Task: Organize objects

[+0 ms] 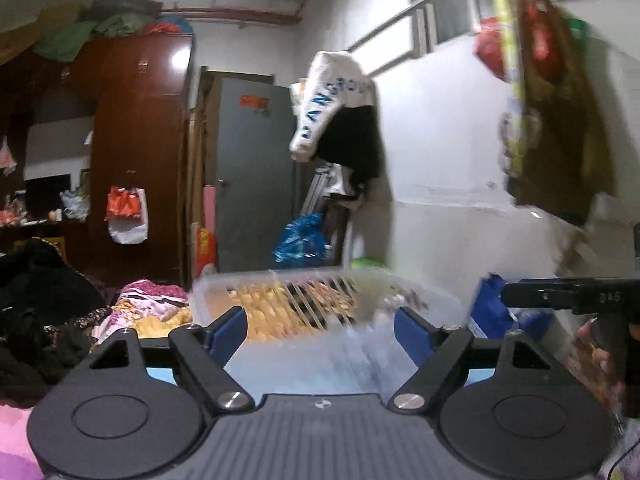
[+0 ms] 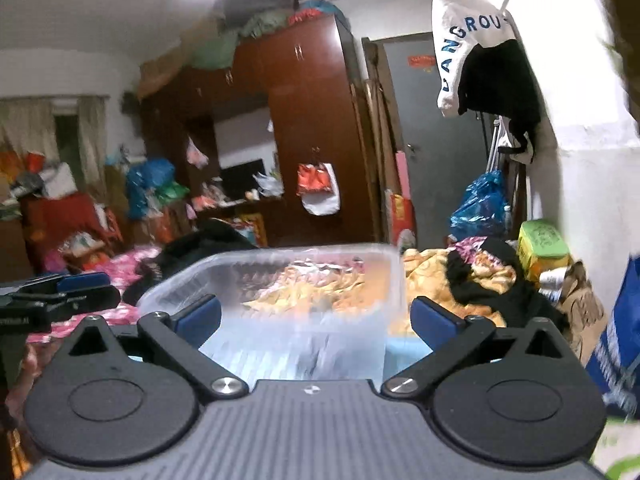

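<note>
A: What is found straight ahead of the spread fingers?
B: A clear plastic box (image 2: 280,300) fills the centre of both views.
A: And to the sides?
B: Lower right is blocked by a blue bag (image 2: 616,344); left centre by heaped black clothes (image 1: 36,312).

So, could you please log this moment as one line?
left tool: open | right tool: open | clear plastic bin: ahead of both, unheld | bin on bed

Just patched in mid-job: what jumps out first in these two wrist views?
A clear plastic bin sits straight ahead of both grippers, low in the centre of each view, blurred. The left gripper and right gripper both stand open, with nothing pressed between the pads. Up high, a white garment with blue lettering hangs near the grey door, beside a dark red wardrobe.
</note>
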`<control>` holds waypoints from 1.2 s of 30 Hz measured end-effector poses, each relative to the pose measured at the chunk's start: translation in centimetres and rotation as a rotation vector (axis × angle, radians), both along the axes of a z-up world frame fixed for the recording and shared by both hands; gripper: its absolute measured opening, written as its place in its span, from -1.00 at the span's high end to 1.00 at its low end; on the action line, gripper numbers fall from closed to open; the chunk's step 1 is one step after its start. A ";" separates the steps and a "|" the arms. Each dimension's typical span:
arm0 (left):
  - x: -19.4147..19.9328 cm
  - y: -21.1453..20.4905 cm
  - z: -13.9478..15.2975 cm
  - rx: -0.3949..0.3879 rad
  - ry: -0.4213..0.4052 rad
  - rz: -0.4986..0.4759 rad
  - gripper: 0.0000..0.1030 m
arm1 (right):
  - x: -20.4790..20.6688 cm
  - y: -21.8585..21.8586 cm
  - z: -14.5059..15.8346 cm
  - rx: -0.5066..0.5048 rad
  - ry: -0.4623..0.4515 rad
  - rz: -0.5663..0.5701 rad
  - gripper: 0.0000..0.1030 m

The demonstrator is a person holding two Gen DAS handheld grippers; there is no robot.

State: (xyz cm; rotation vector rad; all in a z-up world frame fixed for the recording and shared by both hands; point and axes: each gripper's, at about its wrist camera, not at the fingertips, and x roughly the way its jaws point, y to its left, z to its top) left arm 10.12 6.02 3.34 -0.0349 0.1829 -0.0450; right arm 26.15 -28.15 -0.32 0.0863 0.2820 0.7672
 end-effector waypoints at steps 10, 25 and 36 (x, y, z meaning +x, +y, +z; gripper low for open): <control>-4.9 -3.2 -7.9 0.017 0.055 -0.095 -0.62 | -6.7 -3.6 -8.0 0.032 0.013 0.054 -1.00; -6.6 -6.1 -13.4 0.115 0.065 -0.255 -0.20 | -7.2 0.2 -9.6 -0.101 -0.124 0.275 -0.62; -7.0 -6.9 -13.9 0.131 0.040 -0.261 -0.04 | -8.5 -0.4 -11.1 -0.125 -0.154 0.233 -0.09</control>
